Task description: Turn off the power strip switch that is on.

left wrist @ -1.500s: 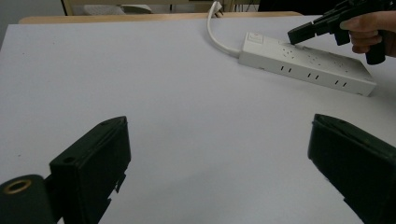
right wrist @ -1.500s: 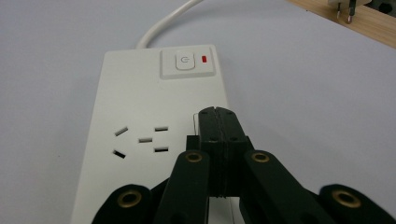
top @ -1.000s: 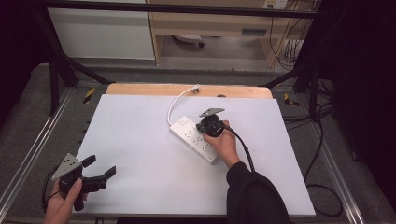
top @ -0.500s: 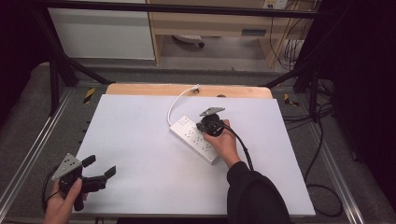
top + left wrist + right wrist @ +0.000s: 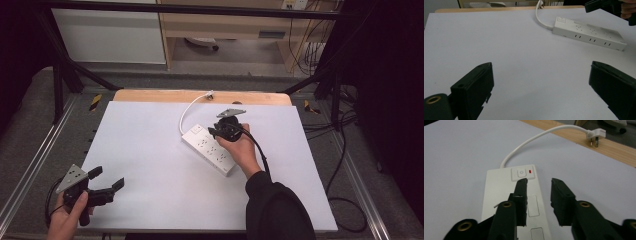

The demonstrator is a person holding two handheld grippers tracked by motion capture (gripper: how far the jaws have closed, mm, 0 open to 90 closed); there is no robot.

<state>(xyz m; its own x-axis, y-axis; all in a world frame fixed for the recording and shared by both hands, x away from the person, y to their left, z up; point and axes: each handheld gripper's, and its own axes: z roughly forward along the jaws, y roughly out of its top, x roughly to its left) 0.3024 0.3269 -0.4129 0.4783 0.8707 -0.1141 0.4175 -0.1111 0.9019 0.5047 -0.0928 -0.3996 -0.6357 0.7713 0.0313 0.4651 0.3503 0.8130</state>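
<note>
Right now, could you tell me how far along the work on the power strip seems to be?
Early, by the look of it. Done: the right tool is over the power strip, jaws part open just short of its switch button. In hand: lining up on that button, probably to press it. Left: the contact itself. The plug lies loose on the wooden edge; the left tool waits open, apart.

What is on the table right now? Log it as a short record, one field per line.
Main item: white power strip lying flat on the white table
Switch: button at the cord end, red mark beside it
Cord: white, curving to the plug, which rests unplugged on the wooden edge
Right gripper: jaws partly open, poised over the strip's switch end
Left gripper: jaws wide open, holding nothing, near the table's front left corner, apart from the strip
</note>
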